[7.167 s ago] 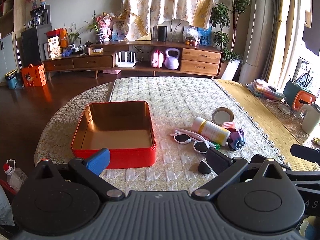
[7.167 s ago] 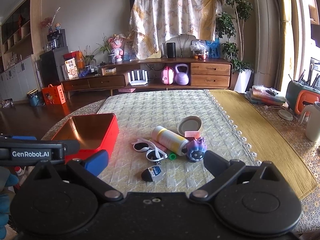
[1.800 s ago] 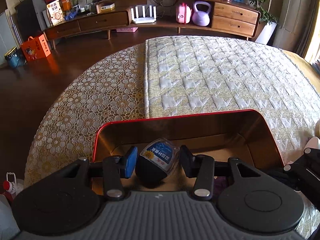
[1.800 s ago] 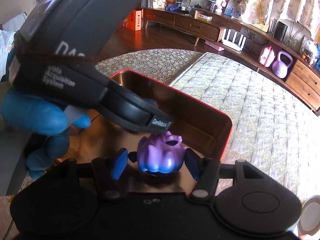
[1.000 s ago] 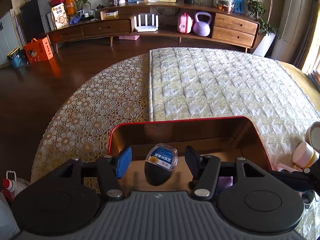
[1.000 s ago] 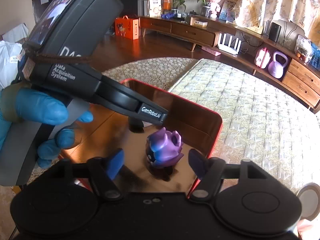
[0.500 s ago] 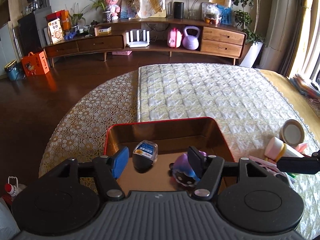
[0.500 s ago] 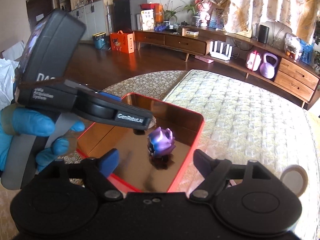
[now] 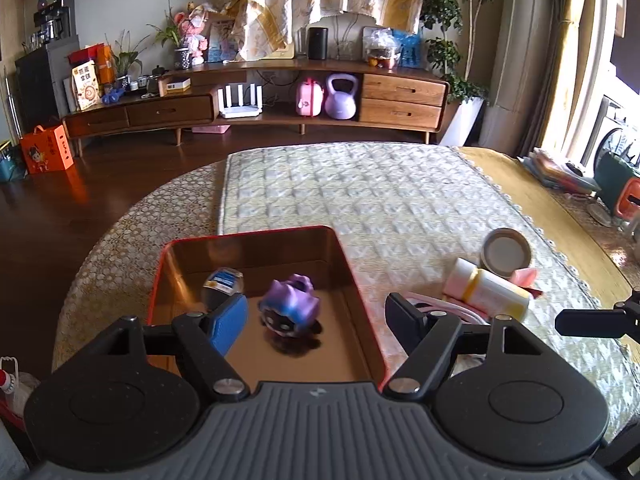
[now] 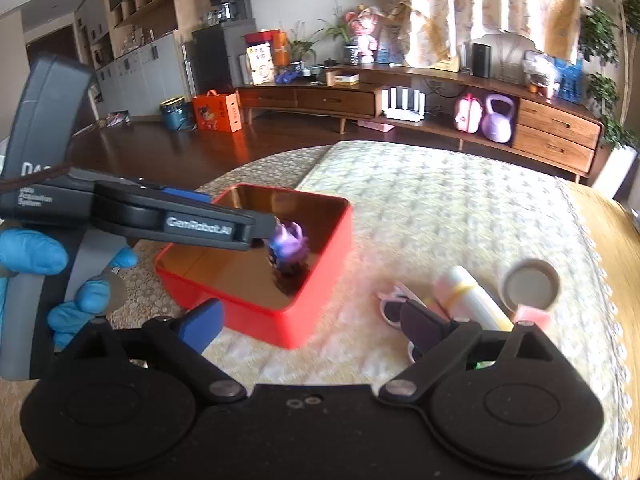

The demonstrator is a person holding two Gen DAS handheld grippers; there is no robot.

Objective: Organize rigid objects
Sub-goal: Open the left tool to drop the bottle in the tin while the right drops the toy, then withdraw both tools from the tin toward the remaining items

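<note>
Since the frames of about two seconds ago, the purple toy (image 9: pixel 289 309) and the small dark puck with a blue label (image 9: pixel 222 285) have been let go and now lie side by side, a little apart, on the floor of the red tin (image 9: pixel 362 300), the puck nearer the left wall. Both tools have been drawn back from the tin and raised.

Nothing is held by the left hand-held gripper (image 9: pixel 316 320); its jaws are opening, and only the tin and the toy are seen beyond the gap. The right hand-held gripper (image 10: pixel 310 324) is likewise empty, with its jaws opening wide above the near corner of the tin. A blue-gloved hand (image 10: pixel 32 258) is seen on the left tool's handle.

To the right of the tin, on the quilted tabletop (image 9: pixel 360 184), the unsorted things are bunched: a pale bottle with a yellow band (image 9: pixel 486 290), sunglasses (image 10: pixel 396 304) partly hidden behind a finger, a round lid (image 9: pixel 507 251) and a small pink piece (image 9: pixel 524 276).

Trouble is likeliest in that cluster. The bottle lies on its side and could be rolled away by a glancing finger, and the sunglasses, touching or tucked under it, could be dragged along or pinched by a lens. The two tools are also close together, so a collision is possible if both reach in at once.
</note>
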